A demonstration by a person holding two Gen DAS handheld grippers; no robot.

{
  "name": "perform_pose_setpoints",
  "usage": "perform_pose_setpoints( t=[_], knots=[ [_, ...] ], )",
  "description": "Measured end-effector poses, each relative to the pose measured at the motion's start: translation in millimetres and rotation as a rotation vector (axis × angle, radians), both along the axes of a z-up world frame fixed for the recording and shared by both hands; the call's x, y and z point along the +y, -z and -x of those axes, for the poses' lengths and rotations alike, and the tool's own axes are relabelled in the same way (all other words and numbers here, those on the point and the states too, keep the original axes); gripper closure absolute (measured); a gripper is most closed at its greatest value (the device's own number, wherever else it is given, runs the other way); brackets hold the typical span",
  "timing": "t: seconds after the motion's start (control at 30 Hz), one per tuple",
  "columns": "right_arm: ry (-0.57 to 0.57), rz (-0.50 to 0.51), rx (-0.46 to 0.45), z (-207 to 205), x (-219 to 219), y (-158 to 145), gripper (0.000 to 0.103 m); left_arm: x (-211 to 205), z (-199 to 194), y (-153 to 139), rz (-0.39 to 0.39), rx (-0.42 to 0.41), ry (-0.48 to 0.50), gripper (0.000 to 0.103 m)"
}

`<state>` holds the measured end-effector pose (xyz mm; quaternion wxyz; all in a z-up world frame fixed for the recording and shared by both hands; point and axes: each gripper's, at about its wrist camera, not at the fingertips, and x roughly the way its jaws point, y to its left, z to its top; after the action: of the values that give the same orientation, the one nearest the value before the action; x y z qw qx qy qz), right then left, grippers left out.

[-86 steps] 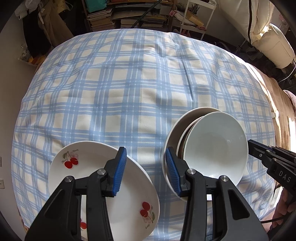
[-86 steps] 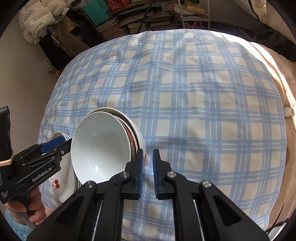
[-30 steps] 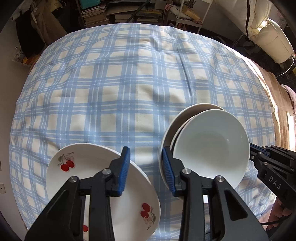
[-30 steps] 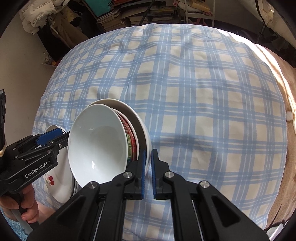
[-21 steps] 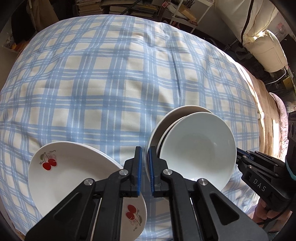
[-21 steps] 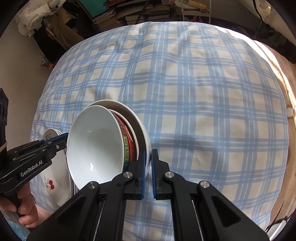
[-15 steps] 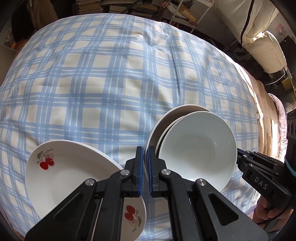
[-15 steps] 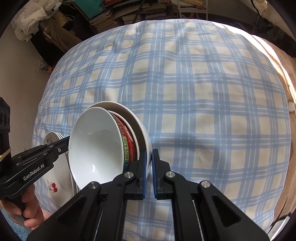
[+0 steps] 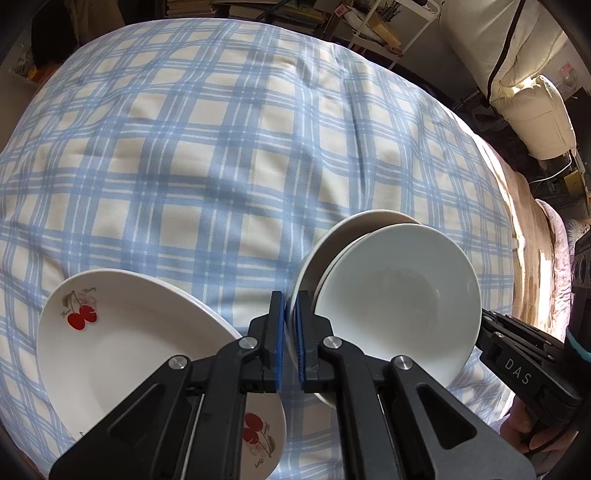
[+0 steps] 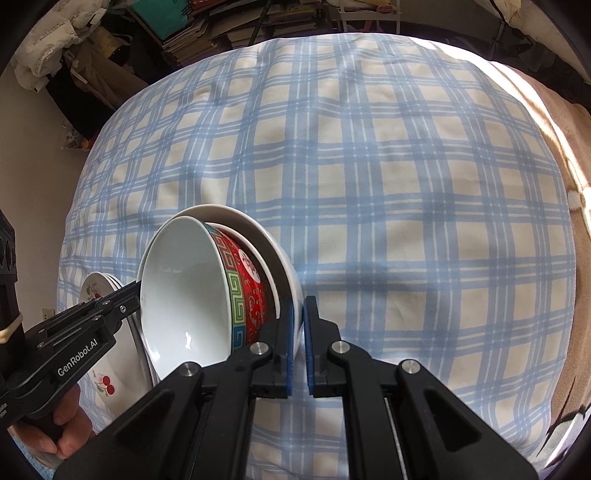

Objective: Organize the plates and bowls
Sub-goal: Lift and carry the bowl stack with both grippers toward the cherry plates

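Note:
A stack of nested bowls hangs tilted between my two grippers above the bed. A red patterned bowl [image 10: 245,280] with a white inside [image 9: 399,295] sits in a larger white bowl [image 9: 332,236]. My left gripper [image 9: 290,339] is shut on the white bowl's left rim. My right gripper [image 10: 298,345] is shut on its right rim [image 10: 291,273]. A stack of cherry-print plates [image 9: 122,339] lies on the bed at the lower left, also seen in the right wrist view [image 10: 107,373].
A blue and cream checked blanket [image 9: 229,147] covers the bed. A brown blanket [image 9: 532,236] lies along its right side. Shelves of books [image 10: 236,26] and clutter stand beyond the far edge. A white cushion [image 9: 532,110] is at the far right.
My left gripper, open beside the bowls a second ago, has shut on the white bowl's left rim. Both grippers have lifted and tilted the bowl stack, exposing the red bowl's side.

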<state>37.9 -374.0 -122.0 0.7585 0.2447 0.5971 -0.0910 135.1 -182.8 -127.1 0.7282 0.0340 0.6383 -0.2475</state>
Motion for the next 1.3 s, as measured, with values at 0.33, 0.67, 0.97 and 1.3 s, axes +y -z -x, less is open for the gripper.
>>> perform_pose_setpoints(
  t=[0.33,0.67,0.97,1.3],
  knots=[
    [0.015,0.006,-0.012,2.0,-0.2,0.8,0.094,-7.5,2.2,-1.5,-0.044,-0.022,0.014,0.099],
    [0.0,0.024,-0.011,1.3,1.1,-1.1,0.094,-12.6,9.7,-3.8,-0.096,-0.086,0.001,0.1],
    [0.017,0.032,-0.027,1.7,1.8,-0.9,0.094,-9.9,11.1,-4.0,-0.081,-0.103,-0.006,0.1],
    [0.024,0.033,-0.044,4.7,1.0,-2.8,0.095,-9.8,10.8,-5.8,-0.087,-0.099,-0.005,0.1]
  ],
)
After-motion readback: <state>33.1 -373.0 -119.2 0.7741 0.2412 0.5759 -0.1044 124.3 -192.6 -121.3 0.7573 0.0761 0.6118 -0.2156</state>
